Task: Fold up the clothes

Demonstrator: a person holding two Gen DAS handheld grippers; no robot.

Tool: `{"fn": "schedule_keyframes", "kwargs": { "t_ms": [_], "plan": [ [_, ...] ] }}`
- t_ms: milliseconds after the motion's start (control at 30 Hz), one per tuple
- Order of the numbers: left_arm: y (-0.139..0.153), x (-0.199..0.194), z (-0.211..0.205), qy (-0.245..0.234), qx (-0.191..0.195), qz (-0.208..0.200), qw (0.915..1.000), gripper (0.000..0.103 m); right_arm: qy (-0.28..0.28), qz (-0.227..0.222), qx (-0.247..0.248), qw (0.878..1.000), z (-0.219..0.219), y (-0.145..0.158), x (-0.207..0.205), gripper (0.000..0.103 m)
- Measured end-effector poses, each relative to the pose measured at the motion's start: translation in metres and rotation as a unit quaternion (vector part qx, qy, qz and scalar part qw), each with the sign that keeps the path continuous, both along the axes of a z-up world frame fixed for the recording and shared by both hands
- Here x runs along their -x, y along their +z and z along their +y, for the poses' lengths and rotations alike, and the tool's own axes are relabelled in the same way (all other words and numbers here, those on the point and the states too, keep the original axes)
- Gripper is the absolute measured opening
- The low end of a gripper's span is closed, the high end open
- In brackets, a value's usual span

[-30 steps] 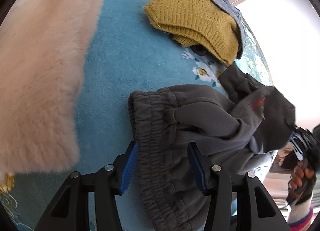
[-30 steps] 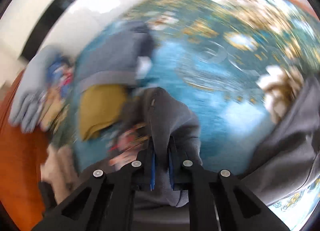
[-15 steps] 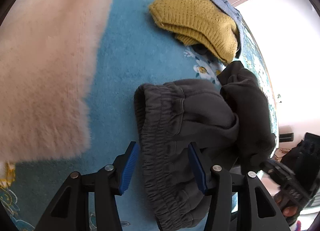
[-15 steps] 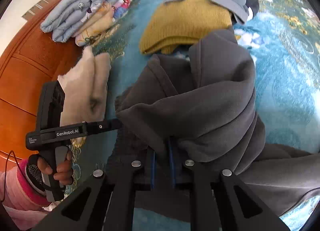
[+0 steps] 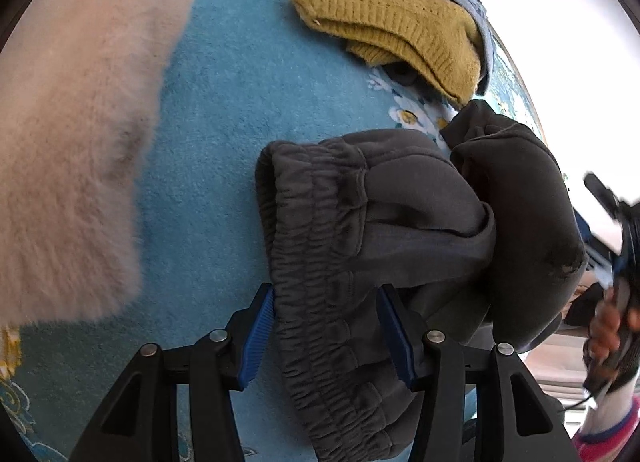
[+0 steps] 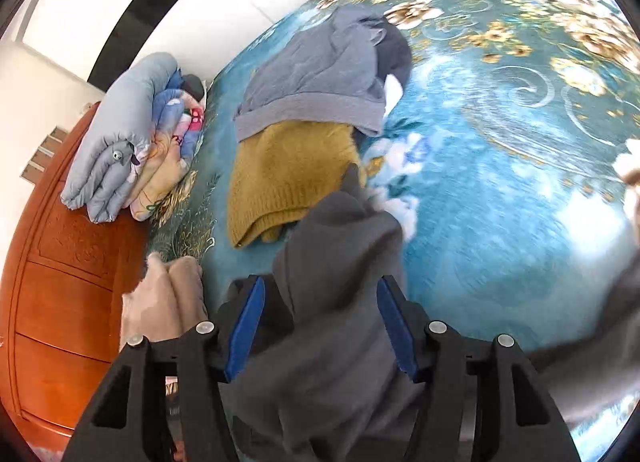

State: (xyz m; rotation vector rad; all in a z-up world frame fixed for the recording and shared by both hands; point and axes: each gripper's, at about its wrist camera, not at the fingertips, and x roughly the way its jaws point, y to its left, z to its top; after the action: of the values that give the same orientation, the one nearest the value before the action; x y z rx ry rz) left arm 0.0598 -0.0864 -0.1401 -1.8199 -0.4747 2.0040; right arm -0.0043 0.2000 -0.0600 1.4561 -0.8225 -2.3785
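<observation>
Now my right gripper (image 6: 320, 326) jaws have just been opening, the grey trousers (image 5: 360, 246) loose between them; my left gripper (image 5: 326, 336) jaws stand spread around the waistband.

You see the dark grey sweatpants (image 5: 360, 230) are thick matt fleece, their waistband gathered and ribbed. Beyond them, the mustard sweater (image 5: 392, 22) is a coarse chunky knit, topped by a smooth grey garment (image 6: 320, 74). The teal carpet (image 5: 240, 94) under the sweatpants has short, slightly shiny pile. Left of them lies a fluffy cream fur throw (image 5: 72, 134). The cabinet (image 6: 56, 282) is glossy carved wood
</observation>
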Motion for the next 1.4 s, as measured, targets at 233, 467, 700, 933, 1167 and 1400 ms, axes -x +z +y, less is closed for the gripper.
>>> {"fn": "schedule_keyframes", "kwargs": {
  "t_ms": [233,467,700,933,1167,1400],
  "plan": [
    [0.002,0.000,-0.002,0.003,0.004,0.002,1.0000,0.056,0.022,-0.072,-0.056,0.996,-0.043,-0.032,0.044,0.060],
    [0.000,0.003,-0.003,0.008,0.001,-0.002,1.0000,0.056,-0.036,-0.085,-0.070,0.993,0.002,-0.033,0.035,0.009],
    [-0.001,0.007,0.004,0.011,-0.003,-0.002,0.9999,0.056,-0.168,-0.016,-0.156,0.973,0.120,0.047,0.032,0.009],
    [0.007,0.010,0.001,0.018,-0.001,0.002,0.9998,0.056,-0.208,-0.013,-0.260,0.943,0.186,0.088,0.070,0.009],
    [0.017,0.016,0.002,0.026,0.004,0.015,0.9996,0.056,-0.213,-0.045,-0.285,0.934,0.200,0.067,0.093,0.009],
    [0.018,0.021,0.016,0.027,0.011,0.026,0.9993,0.056,-0.229,-0.057,-0.258,0.937,0.212,0.047,0.087,0.010]
  ]
}}
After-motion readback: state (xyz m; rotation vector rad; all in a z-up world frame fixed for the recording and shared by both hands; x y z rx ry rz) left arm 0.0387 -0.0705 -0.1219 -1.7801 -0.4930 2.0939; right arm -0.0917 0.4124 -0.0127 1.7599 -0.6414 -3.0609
